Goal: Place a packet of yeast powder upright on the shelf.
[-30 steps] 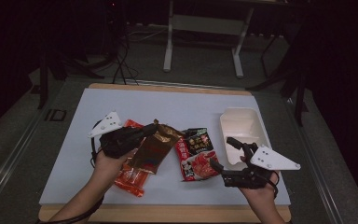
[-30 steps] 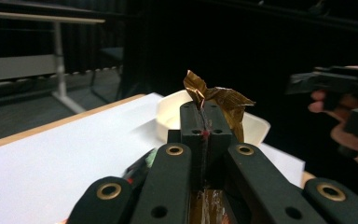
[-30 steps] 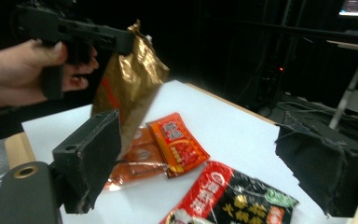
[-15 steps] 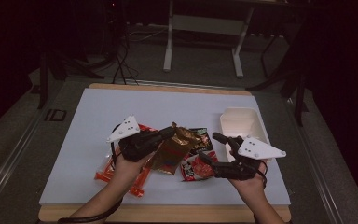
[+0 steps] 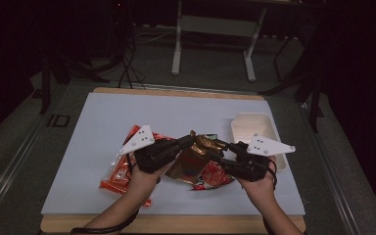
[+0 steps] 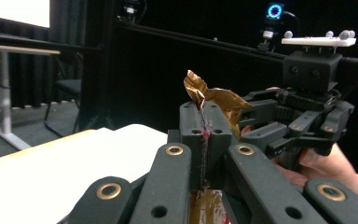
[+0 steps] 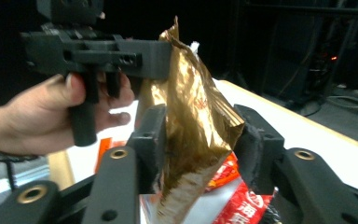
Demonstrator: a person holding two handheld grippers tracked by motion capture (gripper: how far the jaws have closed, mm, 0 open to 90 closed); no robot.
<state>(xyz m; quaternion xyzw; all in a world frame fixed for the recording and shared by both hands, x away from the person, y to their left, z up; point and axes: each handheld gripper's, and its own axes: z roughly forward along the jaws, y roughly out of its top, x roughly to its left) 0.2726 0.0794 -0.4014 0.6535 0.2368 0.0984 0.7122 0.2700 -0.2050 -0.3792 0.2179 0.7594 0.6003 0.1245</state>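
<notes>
High view: crinkled gold-brown foil snack packet held up over the white tabletop, between left tool and right tool. Red foil packets lie beneath and to the left; cream rectangular plastic tray stands at right, seemingly empty, though dim.

Left gripper view: left tool clenched on the packet's top edge.

Right gripper view: right tool, jaws just been closing, brackets the packet's body; pads not yet pressing it.

Progress: packet lifted; two-handed hold incomplete, whatever follows is undone.
</notes>
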